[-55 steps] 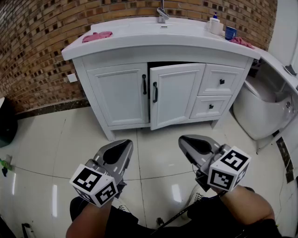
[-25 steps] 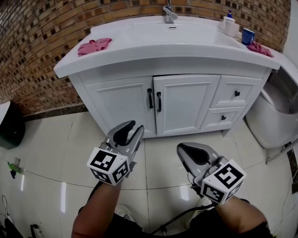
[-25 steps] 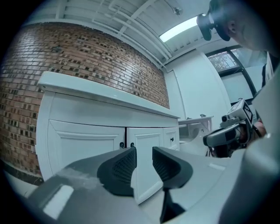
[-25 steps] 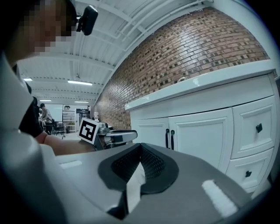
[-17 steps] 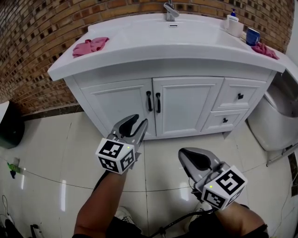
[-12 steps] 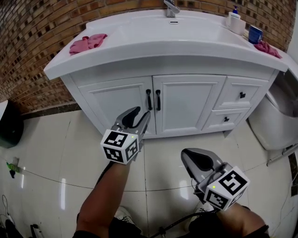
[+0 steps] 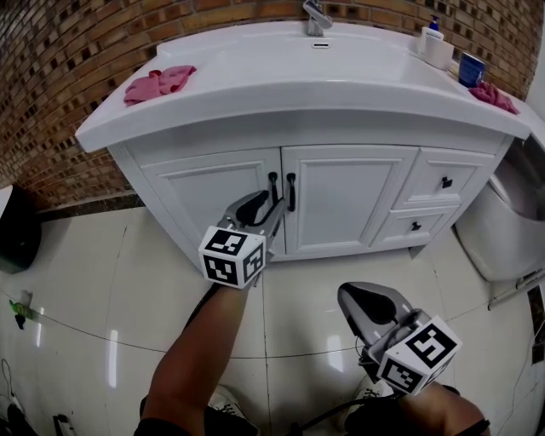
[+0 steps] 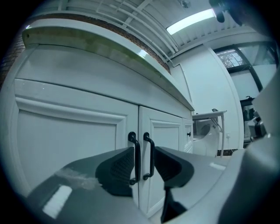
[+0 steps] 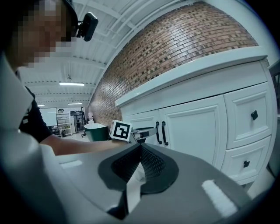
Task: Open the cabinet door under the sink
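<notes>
The white cabinet under the sink has two doors, left (image 7: 217, 200) and right (image 7: 345, 196), both shut. Their black handles (image 7: 272, 183) (image 7: 291, 192) stand side by side at the middle seam. My left gripper (image 7: 271, 204) is held level right in front of them, its jaws apart and closing. In the left gripper view both handles (image 8: 136, 157) (image 8: 151, 155) show in the gap of the left gripper (image 8: 144, 164), and neither pad touches them. My right gripper (image 7: 368, 298) hangs back over the floor, shut on nothing (image 9: 140, 151).
Two drawers (image 7: 443, 181) (image 7: 415, 226) sit right of the doors. On the counter lie a pink cloth (image 7: 157, 83), a faucet (image 7: 315, 15) and a blue cup (image 7: 471, 68). A white fixture (image 7: 511, 230) stands at the right, a dark bin (image 7: 13, 230) at the left.
The right door, ajar in the earliest frame, is shut. My left gripper has travelled forward to the handles. The right gripper has dropped back a little toward me.
</notes>
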